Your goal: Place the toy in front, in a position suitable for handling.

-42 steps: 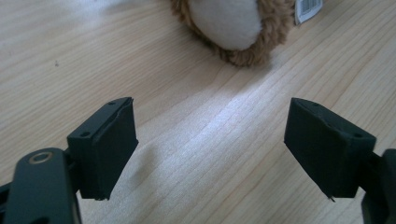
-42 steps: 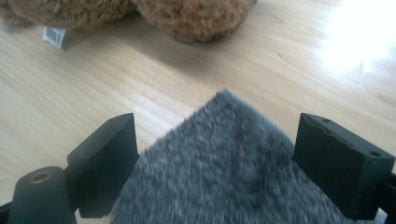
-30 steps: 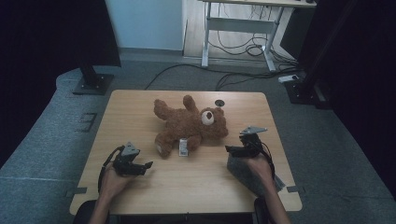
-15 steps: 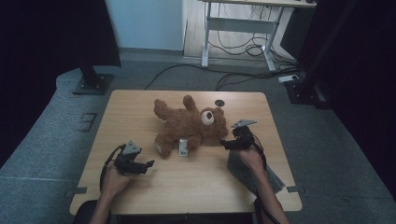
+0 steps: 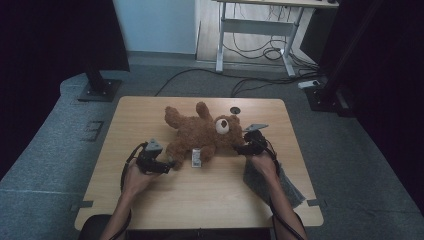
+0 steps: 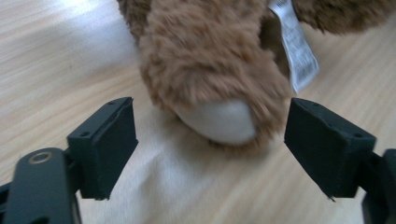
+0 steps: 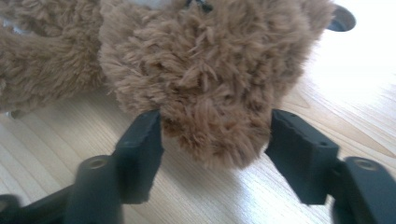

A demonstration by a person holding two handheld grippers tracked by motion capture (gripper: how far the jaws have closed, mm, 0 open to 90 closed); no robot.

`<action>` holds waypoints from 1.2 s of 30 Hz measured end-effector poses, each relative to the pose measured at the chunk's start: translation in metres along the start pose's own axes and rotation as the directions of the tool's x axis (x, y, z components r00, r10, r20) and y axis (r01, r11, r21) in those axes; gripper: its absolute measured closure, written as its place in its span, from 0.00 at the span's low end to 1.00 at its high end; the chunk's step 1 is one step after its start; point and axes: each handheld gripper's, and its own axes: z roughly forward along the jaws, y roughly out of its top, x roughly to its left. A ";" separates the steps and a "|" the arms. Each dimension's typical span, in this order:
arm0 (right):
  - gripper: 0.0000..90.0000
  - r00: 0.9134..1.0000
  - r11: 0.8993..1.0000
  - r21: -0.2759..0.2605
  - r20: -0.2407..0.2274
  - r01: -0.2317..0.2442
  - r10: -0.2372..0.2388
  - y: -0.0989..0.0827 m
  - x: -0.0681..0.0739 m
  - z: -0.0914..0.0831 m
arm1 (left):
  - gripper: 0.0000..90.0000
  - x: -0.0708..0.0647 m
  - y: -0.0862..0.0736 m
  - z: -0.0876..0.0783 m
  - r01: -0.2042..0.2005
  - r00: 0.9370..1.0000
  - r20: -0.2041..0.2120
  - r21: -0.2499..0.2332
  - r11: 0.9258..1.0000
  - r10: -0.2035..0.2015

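The 2 hand-held grippers straddle the fluffy brown plush teddy bear [image 5: 202,134] to lift it: left hand-held gripper [image 6: 210,149] released around a foot at 7 o'clock, right hand-held gripper [image 7: 215,154] just closing on its head at 3 o'clock, not yet clenched.

The white sewn-in tag [image 6: 294,46] on the teddy bear [image 5: 202,132] carries rows of small print, too blurred to read.
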 end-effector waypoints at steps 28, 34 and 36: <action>0.87 0.999 0.999 -0.028 -0.024 0.045 -0.046 0.000 0.018 -0.028 | 0.74 -0.008 0.012 -0.020 -0.028 0.999 0.040 -0.038 0.999 0.029; 0.87 0.997 0.998 -0.040 -0.040 0.057 -0.059 -0.018 0.032 -0.047 | 0.73 -0.026 -0.003 -0.039 -0.057 0.996 0.072 -0.042 0.997 0.060; 0.87 0.997 0.997 -0.041 -0.043 0.060 -0.062 -0.020 0.035 -0.049 | 0.73 -0.028 -0.005 -0.042 -0.059 0.995 0.077 -0.044 0.997 0.063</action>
